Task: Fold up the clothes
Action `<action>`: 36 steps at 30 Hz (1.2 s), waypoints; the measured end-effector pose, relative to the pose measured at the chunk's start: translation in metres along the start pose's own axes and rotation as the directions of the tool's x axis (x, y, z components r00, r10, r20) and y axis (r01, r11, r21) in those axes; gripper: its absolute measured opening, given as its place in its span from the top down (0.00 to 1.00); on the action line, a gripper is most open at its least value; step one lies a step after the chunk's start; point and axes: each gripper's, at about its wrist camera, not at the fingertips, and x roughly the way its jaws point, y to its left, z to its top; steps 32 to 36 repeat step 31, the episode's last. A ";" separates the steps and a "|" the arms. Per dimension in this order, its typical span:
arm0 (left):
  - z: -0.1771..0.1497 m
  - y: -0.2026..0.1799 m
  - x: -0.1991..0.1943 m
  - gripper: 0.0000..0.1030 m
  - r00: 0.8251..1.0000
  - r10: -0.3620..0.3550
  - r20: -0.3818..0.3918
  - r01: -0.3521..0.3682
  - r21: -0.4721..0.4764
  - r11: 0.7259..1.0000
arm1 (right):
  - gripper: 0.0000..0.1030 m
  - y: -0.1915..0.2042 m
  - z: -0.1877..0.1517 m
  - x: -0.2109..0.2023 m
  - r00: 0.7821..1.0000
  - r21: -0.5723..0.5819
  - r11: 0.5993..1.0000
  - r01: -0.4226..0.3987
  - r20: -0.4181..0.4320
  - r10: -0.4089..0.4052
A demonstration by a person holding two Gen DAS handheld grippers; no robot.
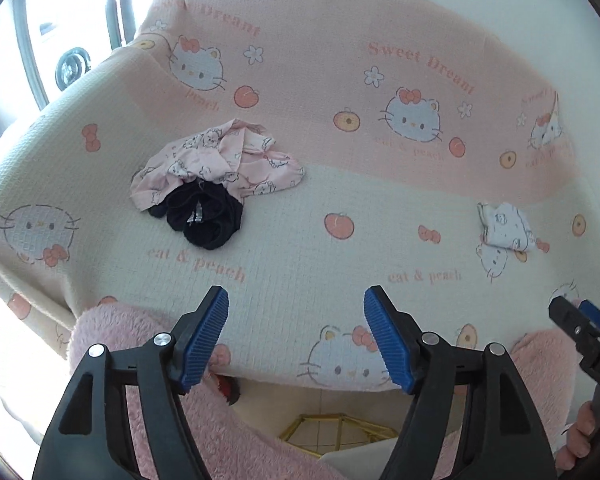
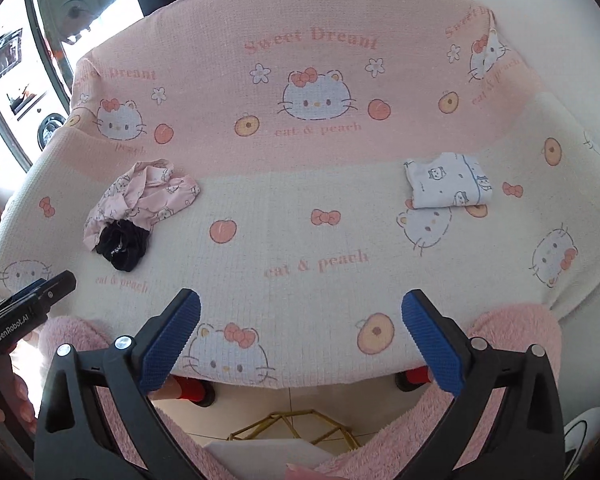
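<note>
- Clothes are lying in two places on the printed blanket (image 2: pixel 300 240): a crumpled pink garment (image 2: pixel 140 196) with a black garment (image 2: pixel 122 246) touching its near edge at left, and a folded white garment (image 2: pixel 448 184) sitting well apart at right.
- Left gripper (image 1: pixel 296 308) is hovering over the blanket's near edge with its blue pads (image 1: pixel 204 336) standing wide apart and nothing between them.
- Right gripper (image 2: pixel 300 312) is likewise hanging with its jaws spread and empty, above the same near edge.
- Judged step: the white piece is looking finished, so the heap at left is probably awaiting the next pick.
- Advice for the pick: the black garment is lying partly on the pink one, so each gripper should be taking a single layer at an outer edge, not the tangled middle.
- Lifting one garment clear, then spreading it flat on the bare blanket between the two piles, is giving both pads a straight hem to fold along.
- Risk: pinching the blanket's weave together with the cloth is dragging the whole work surface.
</note>
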 end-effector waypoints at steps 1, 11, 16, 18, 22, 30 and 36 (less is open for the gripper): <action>-0.008 -0.003 -0.005 0.28 1.000 -0.003 -0.003 0.003 0.014 1.000 | 0.01 -0.003 -0.006 -0.007 1.000 0.008 1.000 0.005 0.009 -0.005; -0.051 -0.035 -0.059 0.20 0.994 -0.072 0.077 0.064 0.097 0.993 | 0.01 0.001 -0.041 -0.057 0.998 -0.040 0.999 0.010 0.069 -0.007; -0.054 -0.042 -0.071 0.20 0.992 -0.035 0.124 0.021 0.114 0.993 | 0.01 0.007 -0.046 -0.069 0.994 -0.073 0.997 0.004 0.107 0.004; -0.055 -0.040 -0.071 0.20 0.992 -0.034 0.123 0.022 0.096 0.995 | 0.01 0.005 -0.046 -0.069 0.995 -0.059 0.998 0.004 0.103 0.003; -0.056 -0.039 -0.069 0.20 0.993 -0.015 0.119 0.005 0.083 0.997 | 0.01 0.001 -0.048 -0.067 0.996 -0.042 0.999 0.010 0.092 -0.006; -0.058 -0.043 -0.060 0.20 0.996 0.013 0.088 -0.021 0.086 0.996 | 0.01 0.004 -0.050 -0.064 0.997 -0.046 0.999 0.026 0.078 -0.022; -0.058 -0.043 -0.059 0.20 0.997 0.010 0.082 -0.017 0.085 0.996 | 0.01 0.004 -0.050 -0.064 0.997 -0.046 0.999 0.027 0.076 -0.023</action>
